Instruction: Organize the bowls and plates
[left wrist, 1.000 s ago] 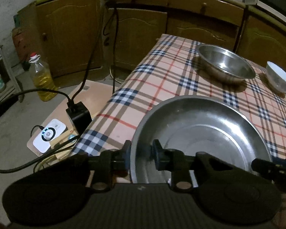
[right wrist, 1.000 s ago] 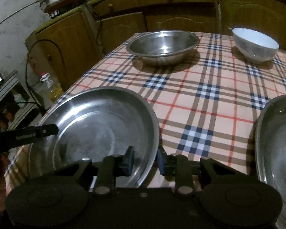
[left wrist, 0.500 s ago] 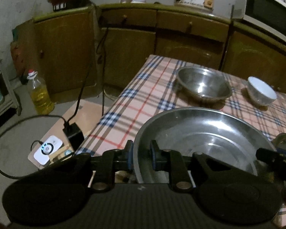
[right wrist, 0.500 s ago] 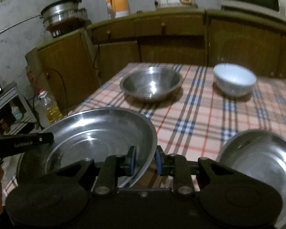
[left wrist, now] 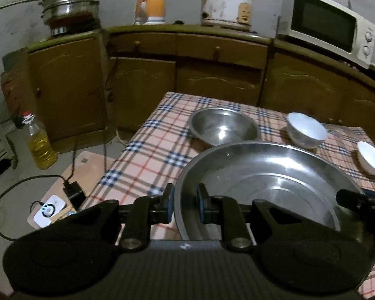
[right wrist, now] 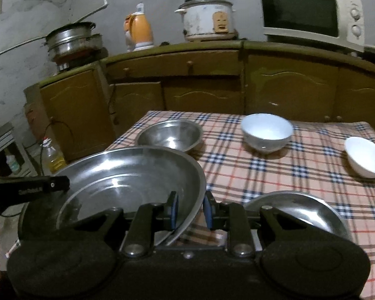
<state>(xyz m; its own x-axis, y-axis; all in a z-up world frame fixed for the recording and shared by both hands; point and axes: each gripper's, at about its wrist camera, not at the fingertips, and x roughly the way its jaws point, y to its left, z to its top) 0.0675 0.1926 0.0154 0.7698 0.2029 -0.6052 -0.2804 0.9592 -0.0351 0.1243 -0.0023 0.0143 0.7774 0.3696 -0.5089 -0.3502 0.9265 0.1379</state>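
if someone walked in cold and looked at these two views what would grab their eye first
The big steel pan fills the near foreground, its rim pinched on opposite sides by the left gripper and the right gripper, jaws shut on it. Behind it on the plaid table sit a steel bowl and two white bowls, the nearer-centre one and one at far right. A second steel pan lies at lower right in the right view.

1. Two wide steel plates: one [right wrist: 127, 175] clamped at its rim by both tongs, one [right wrist: 300, 210] on the cloth just right of the right tongs.
2. One steel bowl [right wrist: 170, 135], beyond the held plate.
3. Two white bowls: one [right wrist: 266, 131] ahead, one [right wrist: 365, 156] far right.
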